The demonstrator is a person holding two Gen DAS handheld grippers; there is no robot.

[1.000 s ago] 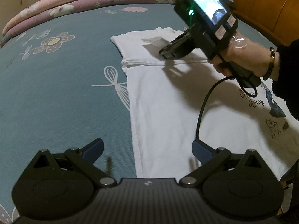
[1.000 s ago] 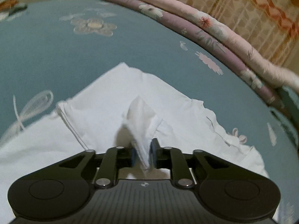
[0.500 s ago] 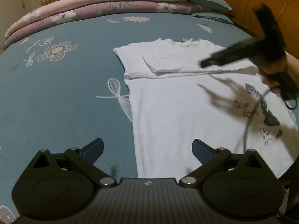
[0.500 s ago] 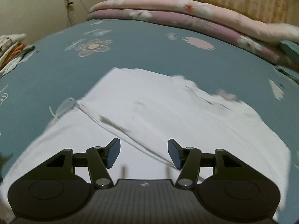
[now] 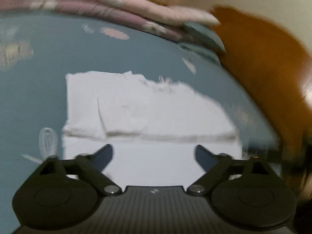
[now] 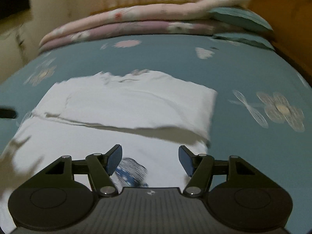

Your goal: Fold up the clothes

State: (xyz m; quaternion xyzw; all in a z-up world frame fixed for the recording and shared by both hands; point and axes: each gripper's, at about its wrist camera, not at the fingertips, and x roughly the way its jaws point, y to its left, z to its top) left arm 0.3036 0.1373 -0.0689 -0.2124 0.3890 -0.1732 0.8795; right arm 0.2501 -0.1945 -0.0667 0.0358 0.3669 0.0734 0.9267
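Note:
A white T-shirt [image 5: 148, 113] lies flat on the teal bedsheet, its collar end folded back over the body in a wide band [image 6: 124, 107]. A blue printed picture [image 6: 130, 172] shows on the shirt just ahead of my right gripper. My left gripper [image 5: 154, 156] hovers over the shirt's body near the fold; its jaws are closing with nothing between them. My right gripper [image 6: 150, 159] hovers over the shirt's body on the right side; its jaws are opening and hold nothing. Both views are blurred by motion.
The teal bedsheet [image 6: 243, 72] with flower prints spreads around the shirt. Folded pink and mauve quilts [image 6: 126, 23] and a teal pillow [image 6: 239, 18] lie at the far end. A wooden headboard [image 5: 263, 58] rises on the right.
My right gripper let go of the shirt's white cloth, opened, and swung back toward the printed part. My left gripper swung over the shirt toward the fold, its jaws narrowing. The other hand left the left view.

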